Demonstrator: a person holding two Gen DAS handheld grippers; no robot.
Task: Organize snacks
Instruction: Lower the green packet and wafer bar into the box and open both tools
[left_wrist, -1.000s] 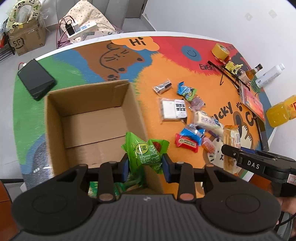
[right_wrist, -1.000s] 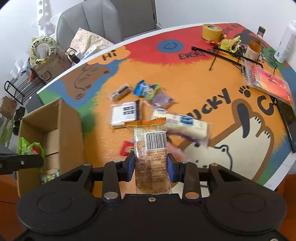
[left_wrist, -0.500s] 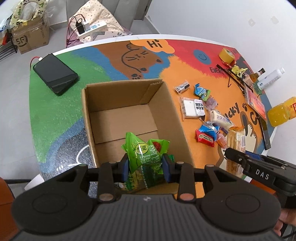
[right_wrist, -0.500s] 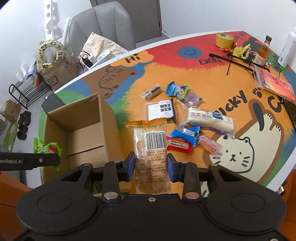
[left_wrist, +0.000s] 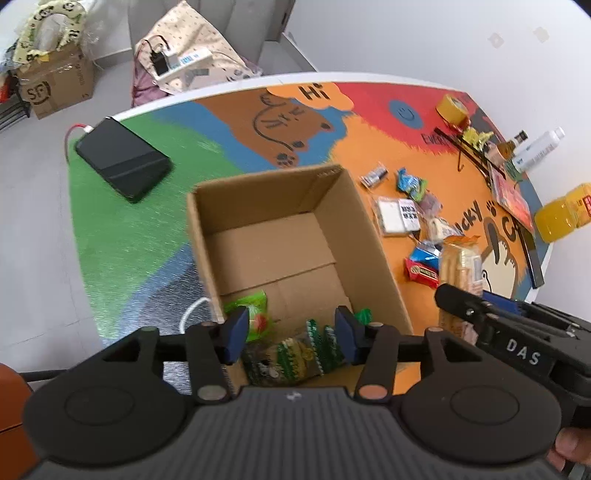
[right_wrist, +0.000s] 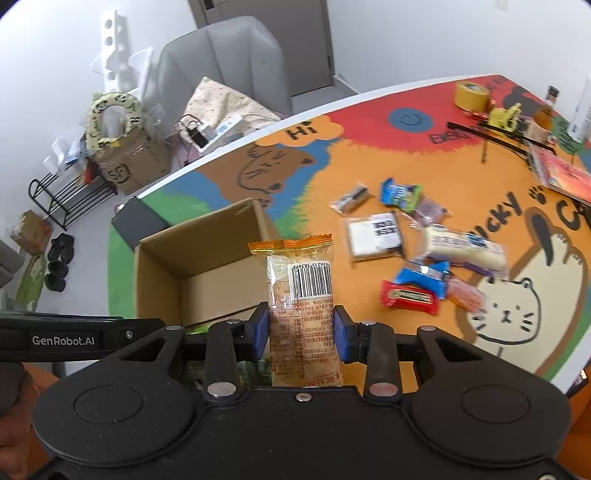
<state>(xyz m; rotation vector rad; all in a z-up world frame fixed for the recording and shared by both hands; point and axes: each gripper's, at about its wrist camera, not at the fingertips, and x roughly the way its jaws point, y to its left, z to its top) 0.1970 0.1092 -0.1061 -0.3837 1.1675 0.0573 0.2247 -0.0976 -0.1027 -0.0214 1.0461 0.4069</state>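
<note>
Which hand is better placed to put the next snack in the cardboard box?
Right. The right tongs are shut on the orange-topped snack pack beside the cardboard box. The left tongs are opening over the box, green snack dropped, nothing gripped.

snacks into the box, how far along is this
Early on. Done: green snack packs lie in the cardboard box, below the left gripper, whose jaws are opening with nothing pressed between them. In hand: the right gripper is shut on an orange-topped packet near the box. Left: about seven loose snacks on the table mat.
</note>
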